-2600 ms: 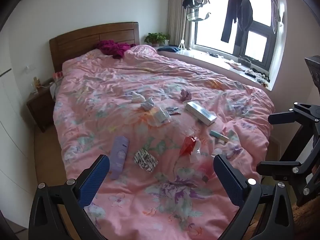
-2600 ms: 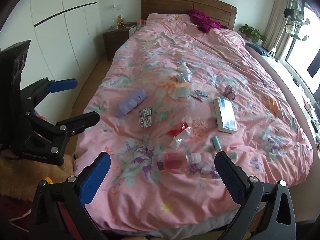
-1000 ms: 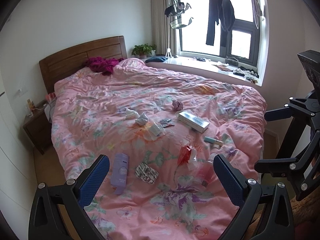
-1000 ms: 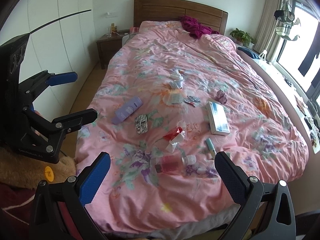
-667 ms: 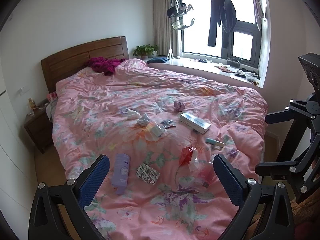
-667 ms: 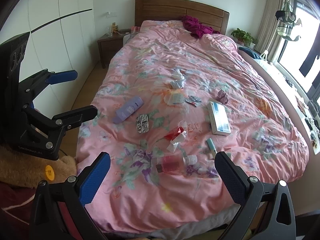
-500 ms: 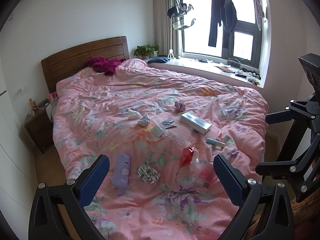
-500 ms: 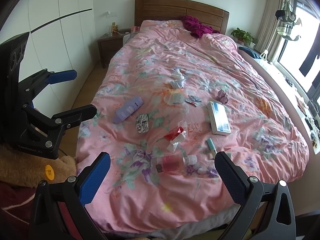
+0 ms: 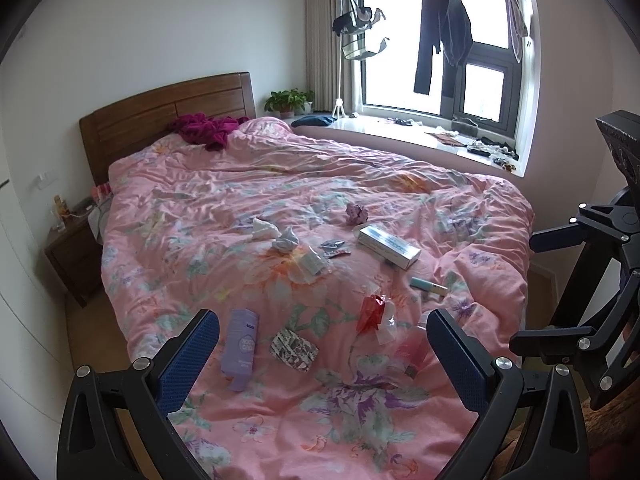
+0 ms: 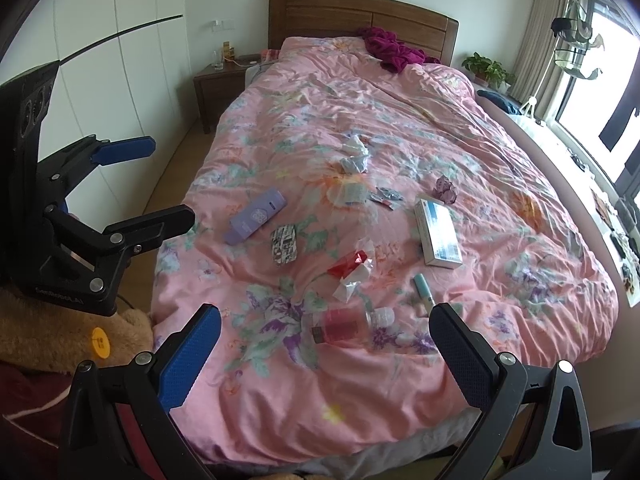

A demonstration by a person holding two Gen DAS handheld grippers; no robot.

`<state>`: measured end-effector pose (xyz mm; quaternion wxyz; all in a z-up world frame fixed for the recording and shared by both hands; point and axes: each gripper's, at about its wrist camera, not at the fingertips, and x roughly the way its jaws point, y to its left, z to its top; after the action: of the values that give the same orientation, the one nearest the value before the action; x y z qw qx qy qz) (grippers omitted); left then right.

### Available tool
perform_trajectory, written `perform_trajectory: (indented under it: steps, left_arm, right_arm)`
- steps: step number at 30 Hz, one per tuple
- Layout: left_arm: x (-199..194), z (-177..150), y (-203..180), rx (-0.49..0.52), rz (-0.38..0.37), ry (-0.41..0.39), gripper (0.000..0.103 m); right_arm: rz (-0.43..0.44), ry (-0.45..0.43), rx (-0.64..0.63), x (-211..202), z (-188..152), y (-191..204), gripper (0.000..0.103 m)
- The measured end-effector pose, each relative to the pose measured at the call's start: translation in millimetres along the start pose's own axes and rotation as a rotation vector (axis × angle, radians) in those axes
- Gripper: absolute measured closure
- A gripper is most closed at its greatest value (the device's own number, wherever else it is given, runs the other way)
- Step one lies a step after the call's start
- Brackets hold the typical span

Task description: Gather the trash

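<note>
Bedroom, pink floral duvet (image 10: 500, 152) on a wooden-headboard bed: we hold the left gripper (image 9: 320, 354) and right gripper (image 10: 326, 346) above its foot, jaws wide, both empty. Trash scattered mid-bed: lilac tube (image 10: 256, 216), print unreadable; patterned packet (image 10: 284, 246); red wrapper (image 10: 348, 264); pink bottle (image 10: 344, 326); blue-white carton (image 10: 438, 232), text too small; teal tube (image 10: 424, 290); crumpled tissues (image 10: 354, 156)

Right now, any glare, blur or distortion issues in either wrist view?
Left wrist view: the window is blown out, so the hanging clothes read as silhouettes. Right wrist view: glare only at the right edge; the bed is evenly lit and sharp. Both views: strong fisheye bending with dark corners.
</note>
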<state>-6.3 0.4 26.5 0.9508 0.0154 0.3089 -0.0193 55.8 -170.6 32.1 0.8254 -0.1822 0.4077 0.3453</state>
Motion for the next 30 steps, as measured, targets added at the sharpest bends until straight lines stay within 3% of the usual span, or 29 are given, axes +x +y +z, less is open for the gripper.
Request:
perform_trajectory:
  steps: [15, 24, 30]
  left_arm:
    - [6.3, 5.8, 7.2, -0.010, -0.022, -0.022, 0.000]
    - [15.5, 3.7, 22.6, -0.017, -0.075, -0.004, 0.000]
    - [20.5, -0.6, 29.4, -0.019, -0.093, 0.029, 0.000]
  right_arm:
    - [-0.061, 0.036, 0.048, 2.8, 9.9, 3.4, 0.000]
    - [-0.090, 0.076, 0.088, 6.9, 16.9, 9.3, 0.000]
    - [-0.066, 0.082, 0.172, 10.9, 26.1, 4.3, 0.000]
